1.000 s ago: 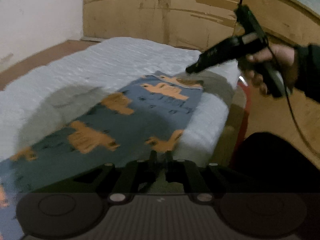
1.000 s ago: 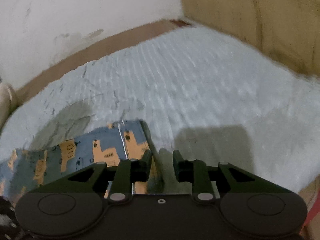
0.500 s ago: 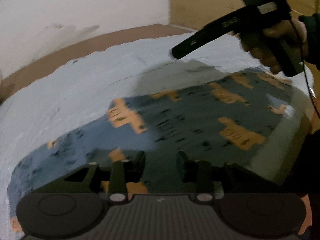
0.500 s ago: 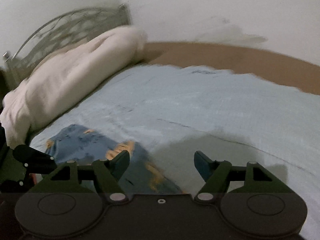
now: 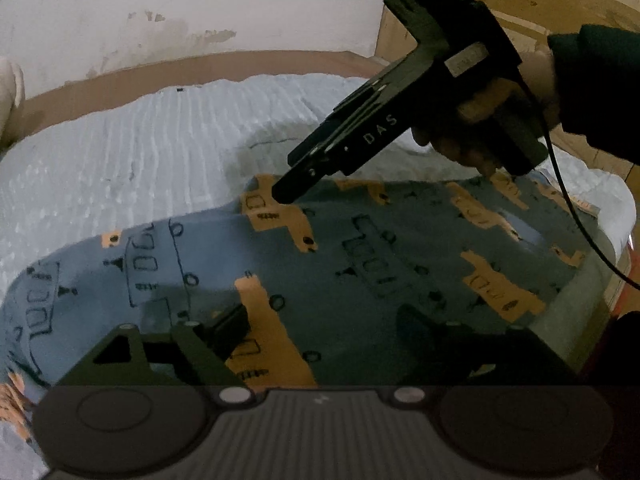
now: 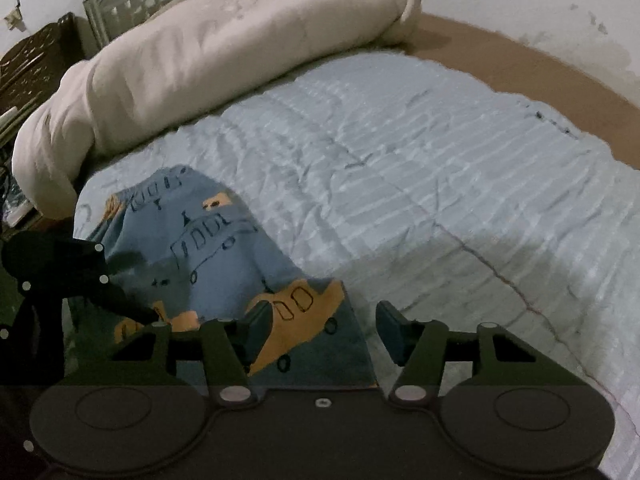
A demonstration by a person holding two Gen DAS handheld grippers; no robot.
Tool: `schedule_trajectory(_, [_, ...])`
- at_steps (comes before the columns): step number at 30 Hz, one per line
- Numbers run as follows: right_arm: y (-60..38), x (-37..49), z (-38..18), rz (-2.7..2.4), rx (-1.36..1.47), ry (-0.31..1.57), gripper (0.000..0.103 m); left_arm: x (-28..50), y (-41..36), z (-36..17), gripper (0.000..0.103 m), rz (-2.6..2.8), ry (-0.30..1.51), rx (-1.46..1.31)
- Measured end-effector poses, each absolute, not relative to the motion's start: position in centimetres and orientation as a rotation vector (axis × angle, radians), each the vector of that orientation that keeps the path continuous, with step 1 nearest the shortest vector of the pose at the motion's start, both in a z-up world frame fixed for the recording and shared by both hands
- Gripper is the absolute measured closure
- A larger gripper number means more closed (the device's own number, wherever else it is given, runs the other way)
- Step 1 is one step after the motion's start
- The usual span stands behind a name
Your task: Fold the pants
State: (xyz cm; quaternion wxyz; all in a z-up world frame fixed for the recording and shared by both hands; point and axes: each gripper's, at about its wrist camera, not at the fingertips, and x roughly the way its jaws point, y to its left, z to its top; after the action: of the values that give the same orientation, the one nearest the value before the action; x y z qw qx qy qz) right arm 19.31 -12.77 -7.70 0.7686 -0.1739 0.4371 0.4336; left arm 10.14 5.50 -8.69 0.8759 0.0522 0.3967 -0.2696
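Pants [image 5: 360,264] flat on the bed [image 6: 400,160]. My left tongs [image 5: 320,324] just opened wide, right tongs [image 6: 324,320] narrowing, both empty. Risk: pinching quilt with fabric, dragging the fold crooked.

Pants [image 6: 208,240] on bed [image 6: 400,160], nr edge

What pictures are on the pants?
The pants are blue with orange and outlined buses, clearest in the left wrist view.
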Motion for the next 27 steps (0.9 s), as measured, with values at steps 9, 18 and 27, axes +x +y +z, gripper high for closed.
schedule_trajectory(9, [-11.7, 19.9, -8.5, 1.037, -0.434, 1.0, 0.076, 9.8, 5.9, -9.2, 0.017, -0.57, 0.825, 0.079])
schedule_trajectory(18, [-10.9, 21.0, -9.1, 1.036, -0.467, 1.039, 0.082, 9.9, 5.9, -9.5, 0.016, -0.568, 0.825, 0.075])
schedule_trajectory(27, [-11.5, 20.5, -9.2, 1.016, -0.428, 0.99, 0.1, 9.8, 5.8, -10.1, 0.015, -0.561, 0.821, 0.073])
